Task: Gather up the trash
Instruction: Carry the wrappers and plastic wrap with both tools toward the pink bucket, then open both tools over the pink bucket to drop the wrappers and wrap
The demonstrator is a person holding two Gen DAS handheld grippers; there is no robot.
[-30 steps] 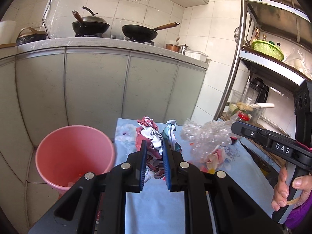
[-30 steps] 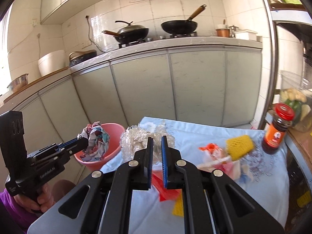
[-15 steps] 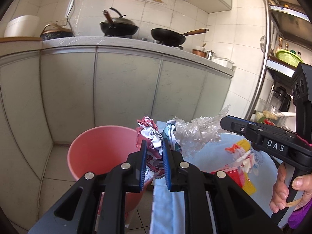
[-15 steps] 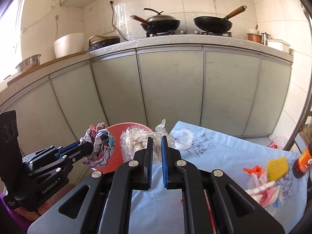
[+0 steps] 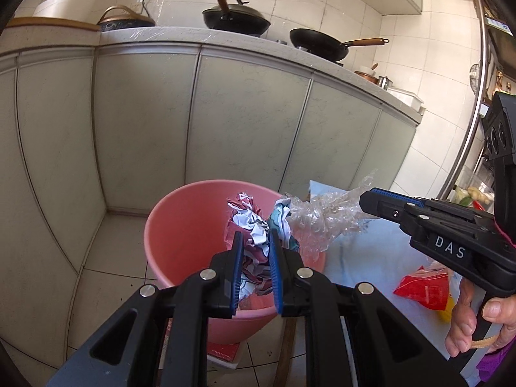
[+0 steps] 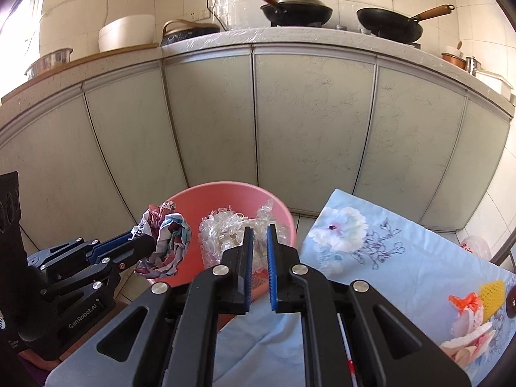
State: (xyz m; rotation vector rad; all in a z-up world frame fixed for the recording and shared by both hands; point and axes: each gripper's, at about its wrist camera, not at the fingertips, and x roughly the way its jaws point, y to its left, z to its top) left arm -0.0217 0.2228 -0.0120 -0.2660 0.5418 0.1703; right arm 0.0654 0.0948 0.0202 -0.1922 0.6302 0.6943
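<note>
Both wads of trash are hanging over the pink bucket, ready to drop.

The left hand-held gripper (image 5: 254, 251) is pinching a crumpled printed wrapper (image 5: 250, 225), and the right hand-held gripper (image 6: 259, 251) is pinching a wad of clear plastic film (image 6: 222, 235). Both are sitting above the mouth of the pink bucket (image 5: 180, 225), which stands on the floor just beside the cloth-covered bench (image 6: 403, 258). The bucket is lying straight below both loads, with the left one looking more central over the opening.

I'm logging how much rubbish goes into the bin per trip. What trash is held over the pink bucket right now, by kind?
Crumpled printed wrapper, in the left gripper: 1
Clear crinkled plastic, in the right gripper: 1
Total: 2
</note>
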